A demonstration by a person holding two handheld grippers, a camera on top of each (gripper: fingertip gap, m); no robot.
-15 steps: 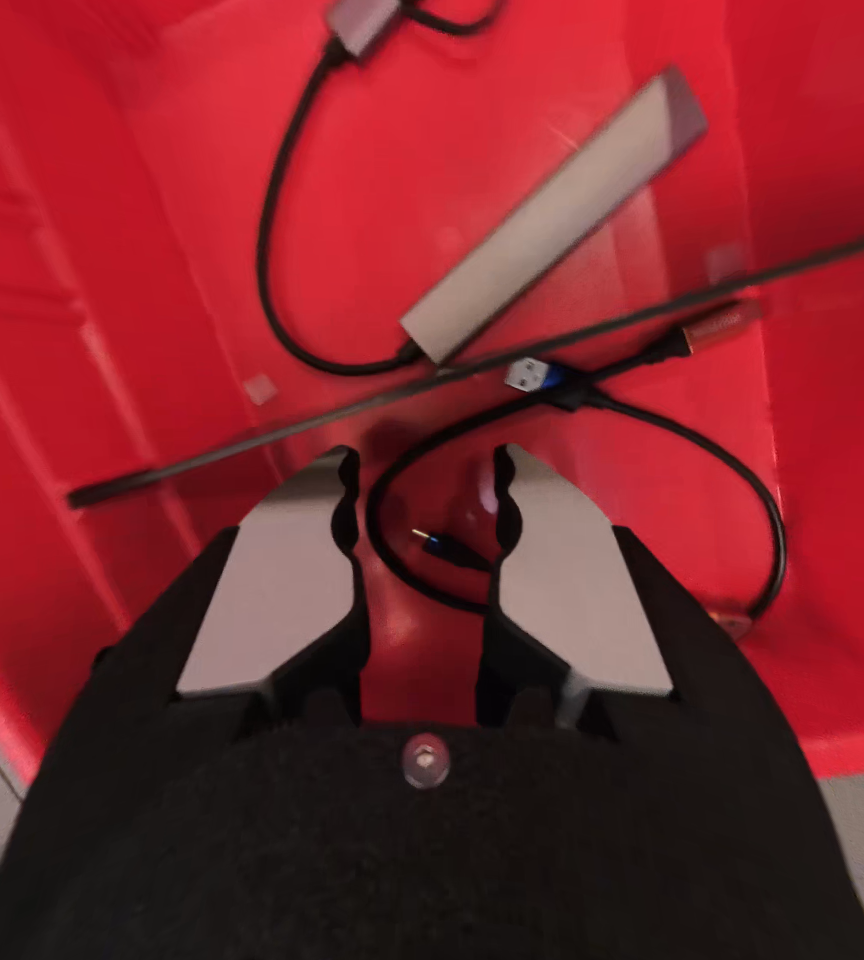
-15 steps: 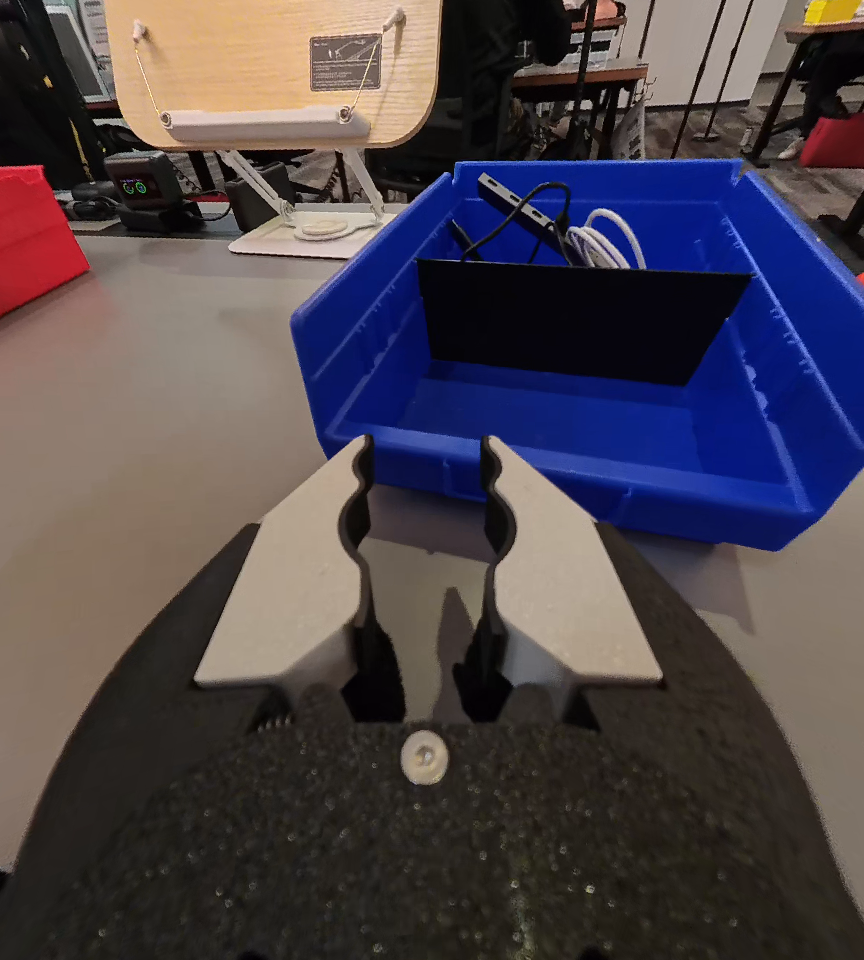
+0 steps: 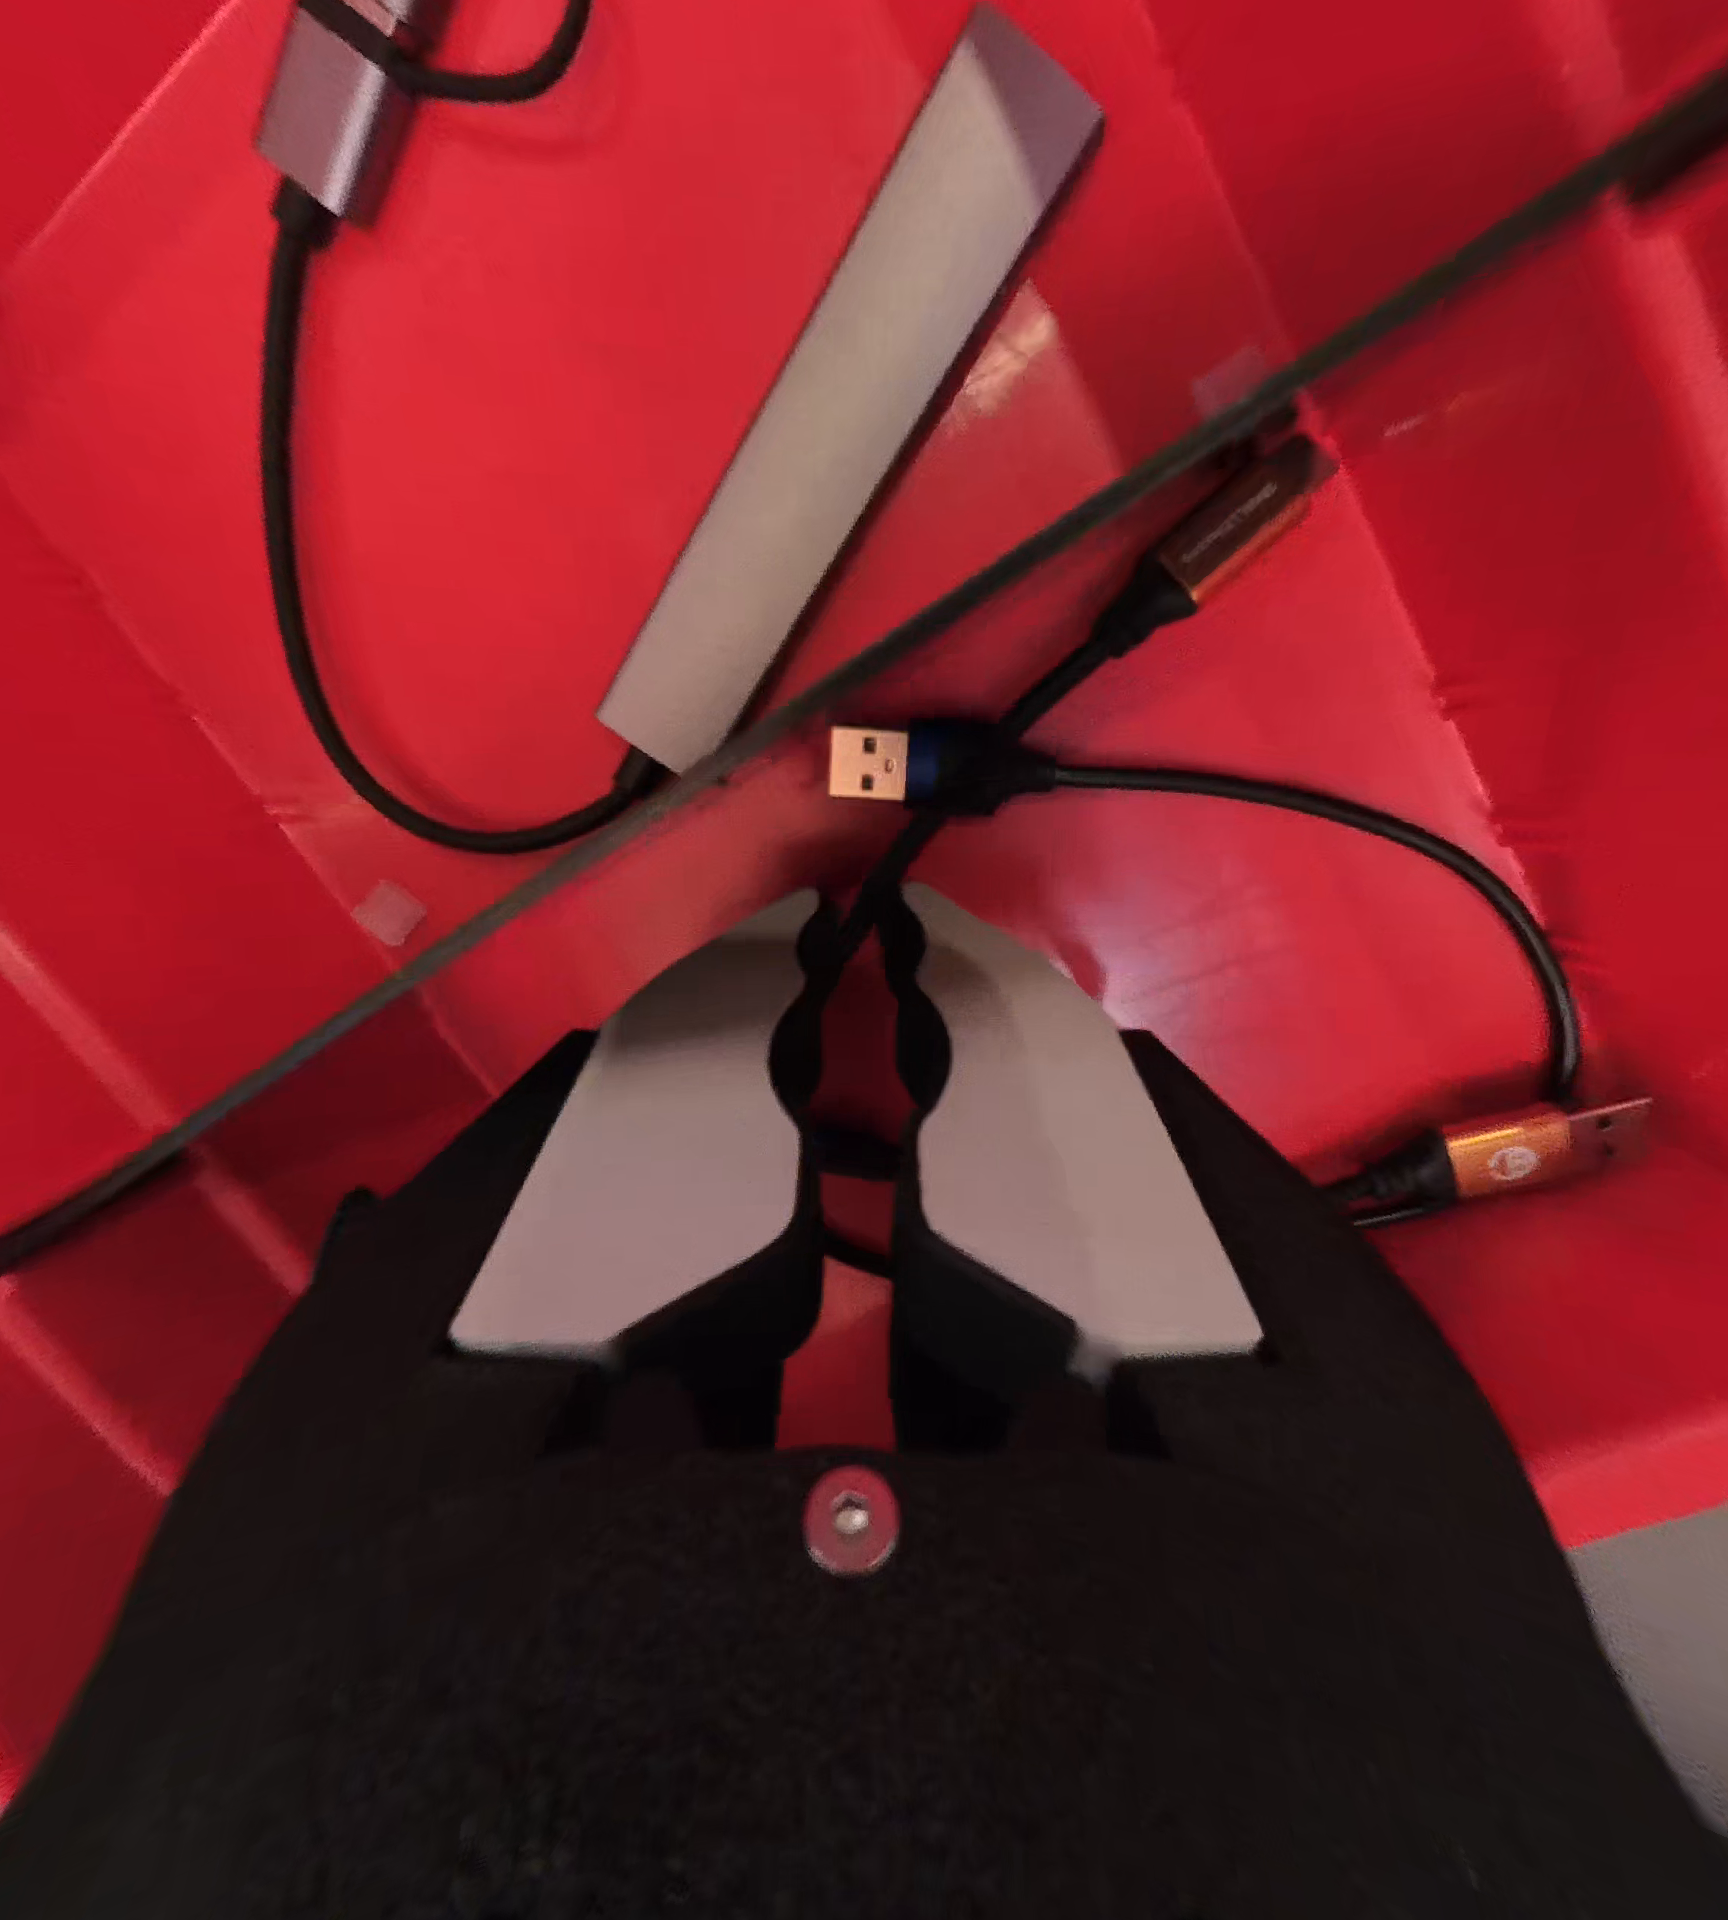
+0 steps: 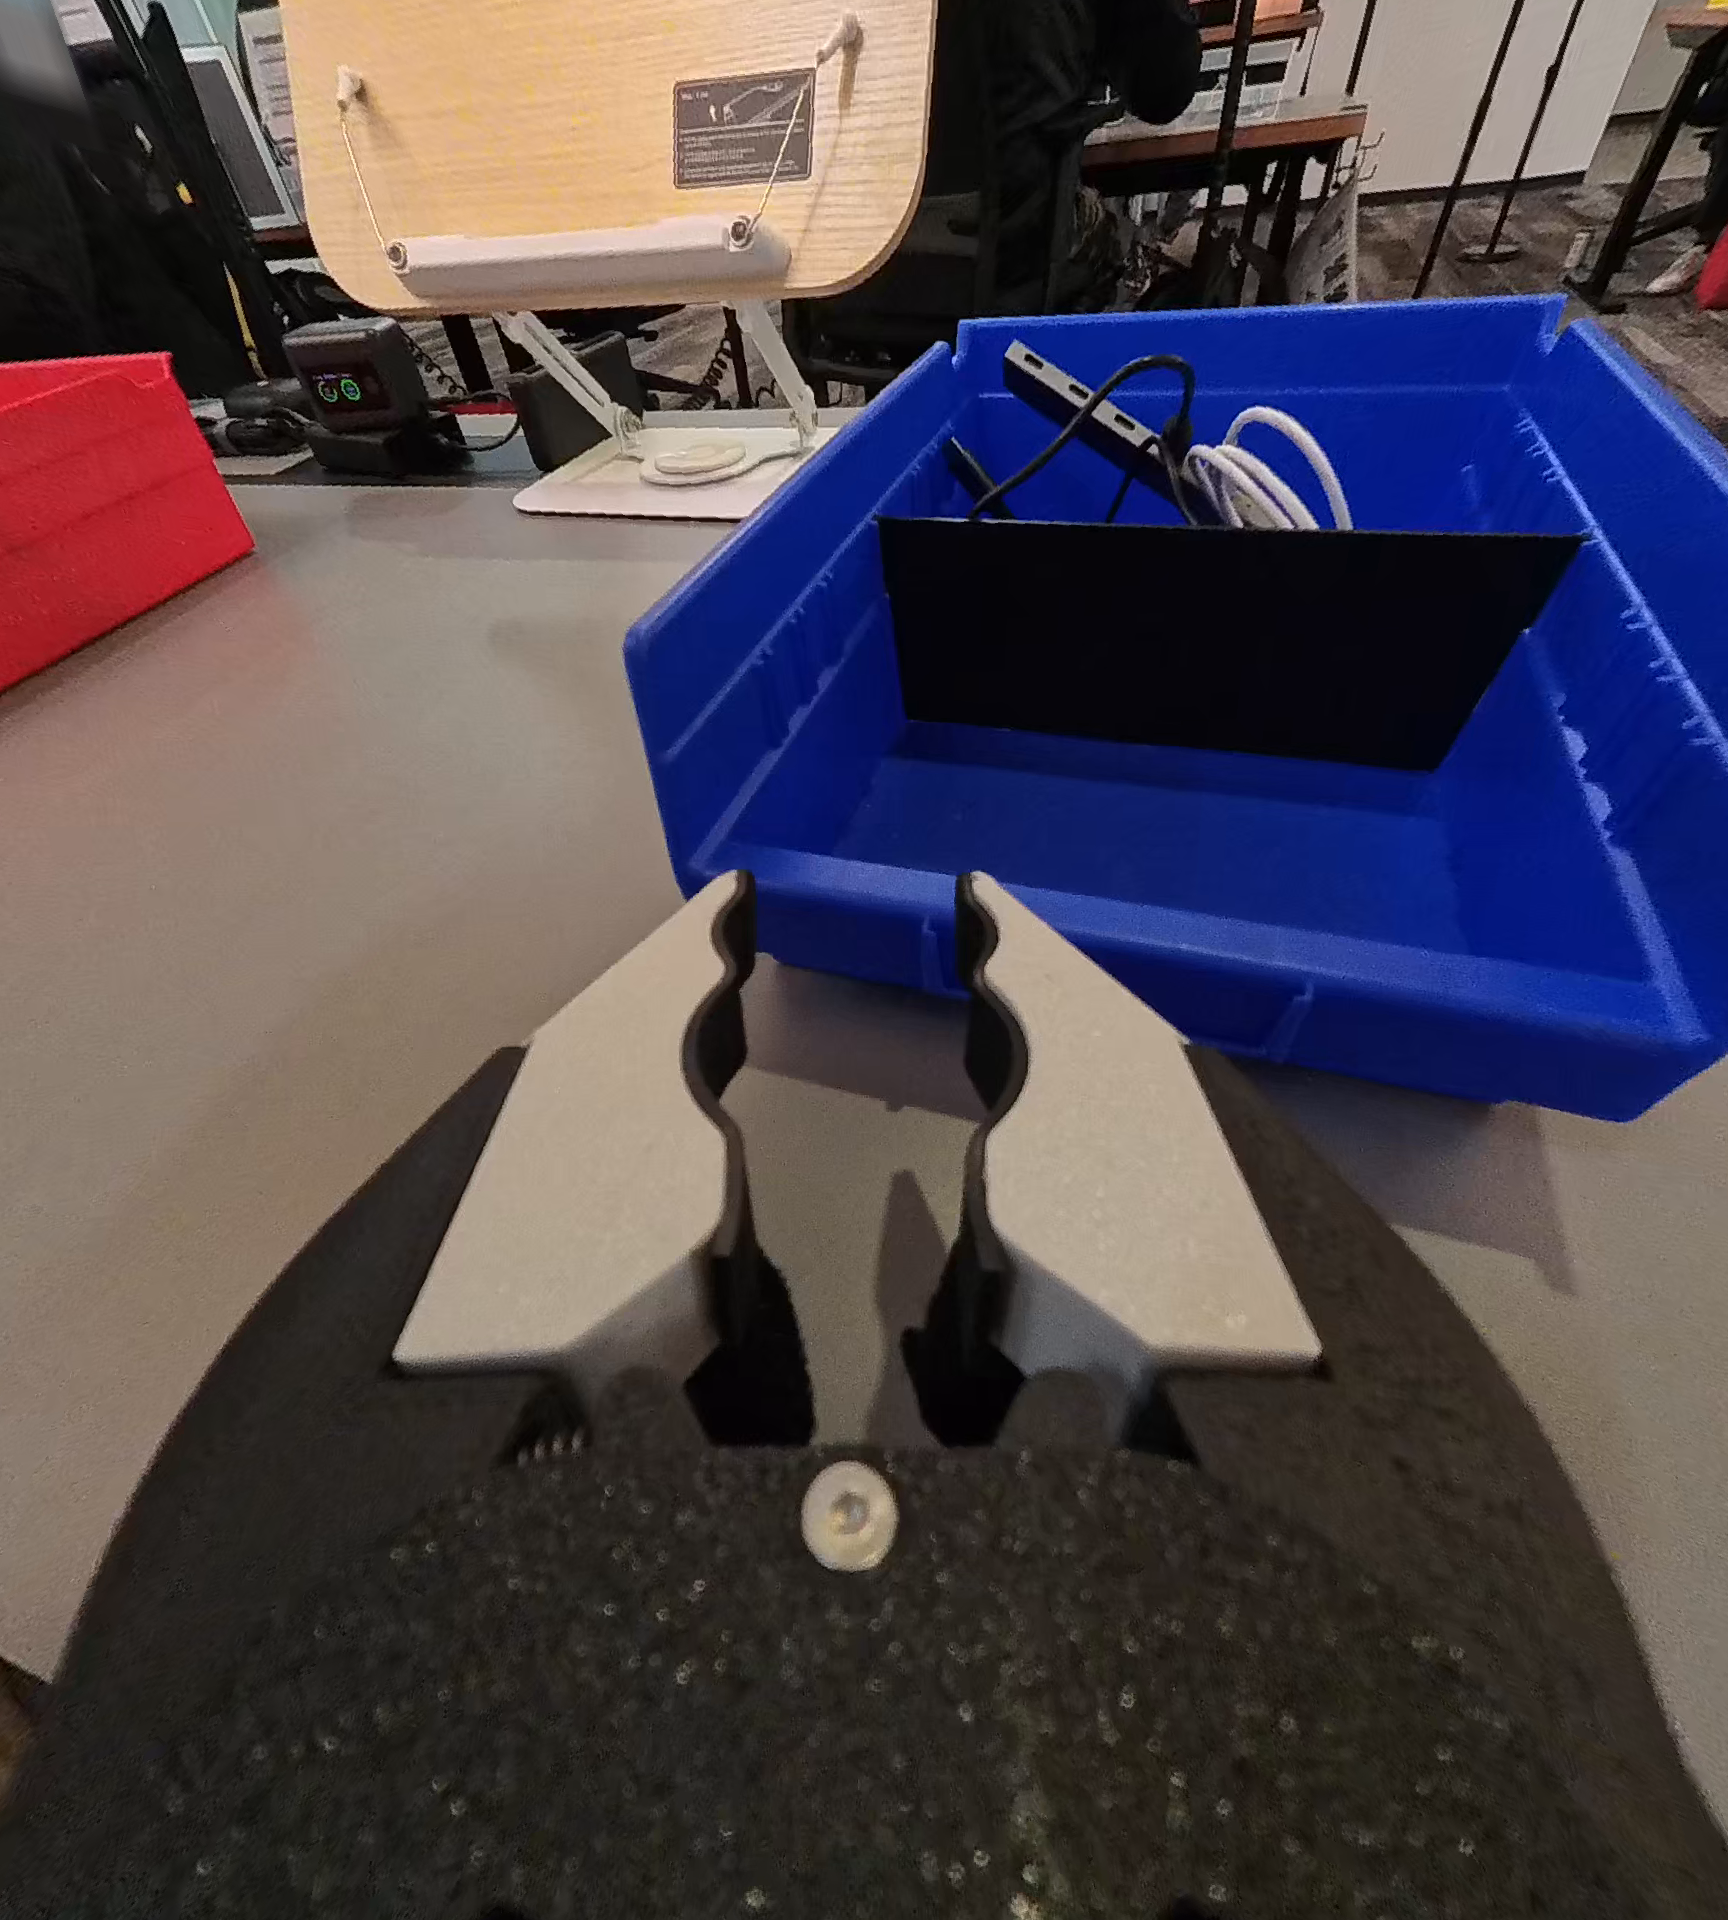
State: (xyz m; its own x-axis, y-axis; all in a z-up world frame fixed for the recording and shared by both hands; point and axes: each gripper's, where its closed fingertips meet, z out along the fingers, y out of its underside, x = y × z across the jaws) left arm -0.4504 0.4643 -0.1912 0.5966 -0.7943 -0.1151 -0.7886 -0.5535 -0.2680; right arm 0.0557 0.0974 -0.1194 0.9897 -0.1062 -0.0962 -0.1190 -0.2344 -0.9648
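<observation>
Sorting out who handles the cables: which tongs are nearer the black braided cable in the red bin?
Left. The left tongs are closed around the black braided cable; the right tongs hover open before the blue bin.

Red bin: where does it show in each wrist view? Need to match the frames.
Left wrist view: the red bin fills the frame around the left claw, which is closed on a black cable.
Right wrist view: a red bin, likely the same one, sits at the far left edge.
Shared landmark: the grey table under the bin.
</observation>
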